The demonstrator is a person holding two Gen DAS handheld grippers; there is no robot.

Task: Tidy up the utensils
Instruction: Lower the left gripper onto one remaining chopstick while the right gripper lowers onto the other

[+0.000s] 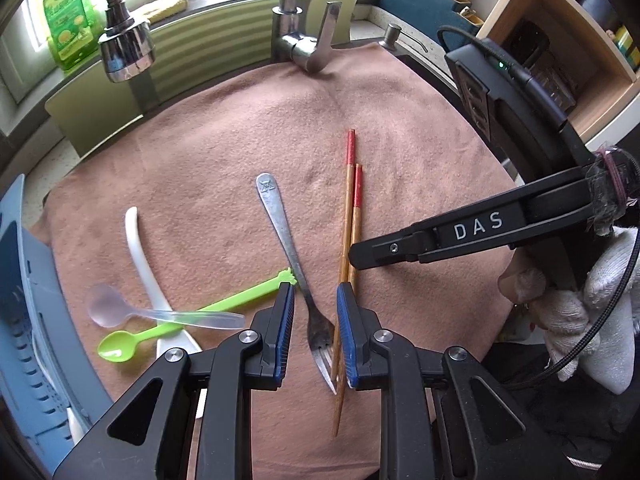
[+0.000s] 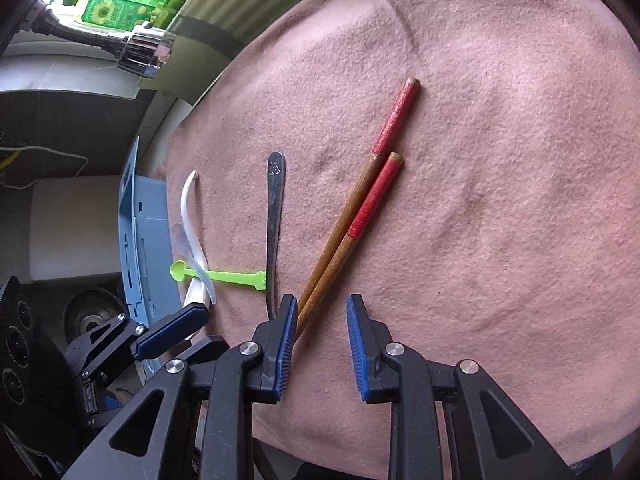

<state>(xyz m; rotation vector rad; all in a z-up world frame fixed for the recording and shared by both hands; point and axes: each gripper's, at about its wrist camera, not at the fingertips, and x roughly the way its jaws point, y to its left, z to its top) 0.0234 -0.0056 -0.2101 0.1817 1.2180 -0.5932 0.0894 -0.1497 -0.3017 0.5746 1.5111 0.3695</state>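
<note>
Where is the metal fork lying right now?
The fork lies on the pink cloth between the green spoon and the chopsticks, its tines between the open left gripper fingers.

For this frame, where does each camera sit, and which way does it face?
Left wrist: on the left tongs, looking down at the fork between open pads; the right tongs and a gloved hand show.
Right wrist: on the right tongs, open over the chopsticks; the left tongs show.
Shared: fork, chopsticks, green spoon, pink cloth.

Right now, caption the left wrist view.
Open left gripper straddles a metal fork beside chopsticks on brown cloth.
</note>
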